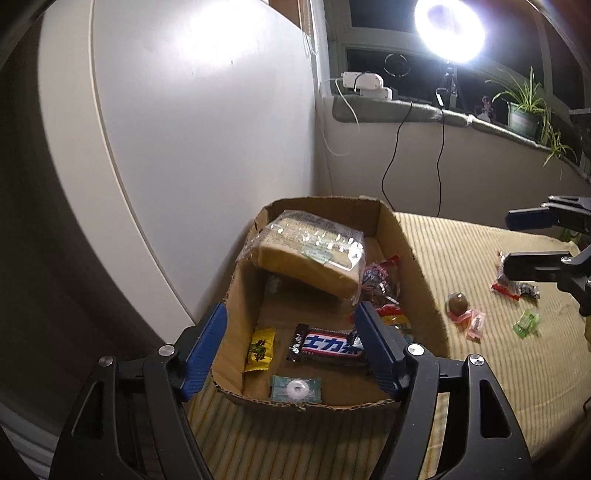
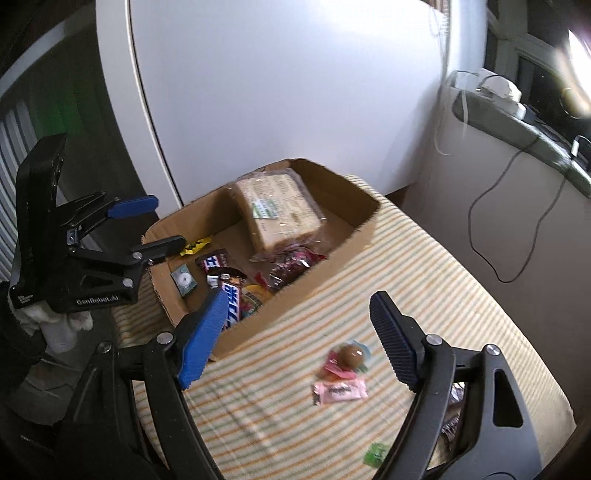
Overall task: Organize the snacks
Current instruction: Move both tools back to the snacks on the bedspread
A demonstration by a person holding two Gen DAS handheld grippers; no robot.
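Home room, likely a bedroom. Striped cloth [image 1: 498, 369] covers a soft surface at lower right, white cupboard door [image 1: 192, 129] at left, windowsill [image 1: 424, 110] at upper right with potted plant [image 1: 524, 110], chargers and ring light [image 1: 448, 31] on a stand.

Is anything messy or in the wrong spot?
Yes. Several candies, like the pink candy and the green candy, lie loose on the striped cloth outside the cardboard box, where the other snacks are.
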